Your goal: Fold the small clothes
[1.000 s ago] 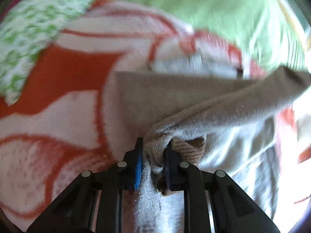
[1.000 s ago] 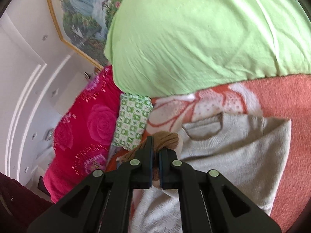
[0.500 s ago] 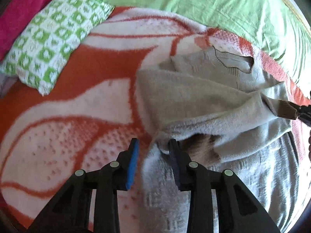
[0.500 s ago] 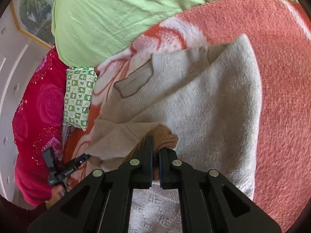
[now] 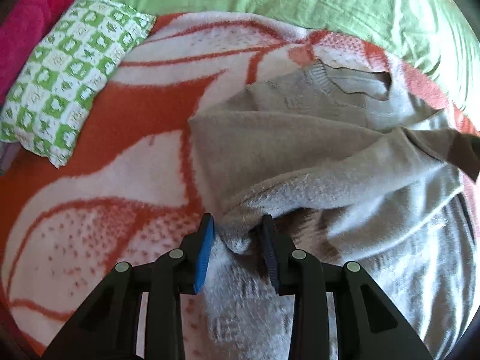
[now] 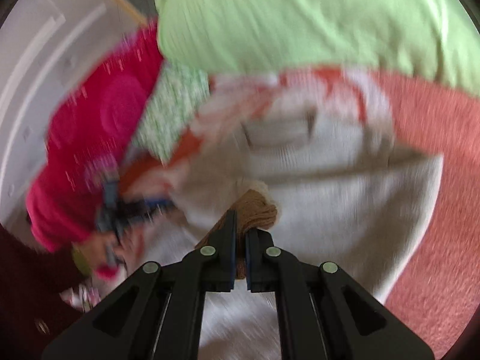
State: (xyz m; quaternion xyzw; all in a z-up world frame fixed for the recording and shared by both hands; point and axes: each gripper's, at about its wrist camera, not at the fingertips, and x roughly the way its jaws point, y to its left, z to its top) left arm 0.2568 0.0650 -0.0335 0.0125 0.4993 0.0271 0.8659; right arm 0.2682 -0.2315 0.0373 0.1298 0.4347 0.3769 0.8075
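A small beige knit sweater (image 5: pixel 300 138) lies on an orange-and-white blanket (image 5: pixel 114 156), neck hole toward the green sheet, one sleeve drawn across its body to the right. My left gripper (image 5: pixel 238 231) is open, its jaws either side of a bunched fold at the sweater's left edge. My right gripper (image 6: pixel 240 234) is shut on the sleeve's brown ribbed cuff (image 6: pixel 258 213), held above the sweater (image 6: pixel 330 180). The right wrist view is blurred. The left gripper (image 6: pixel 126 210) shows there at the left.
A green-and-white checked pillow (image 5: pixel 66 90) lies at the left. A light green sheet (image 5: pixel 300 0) runs along the far side. A pink rose-patterned cover (image 6: pixel 99 138) and a white wall lie beyond the pillow.
My left gripper has opened and let go of the sweater's fold, which now rests between its jaws. My right gripper has carried the cuff across the body and is moving fast.
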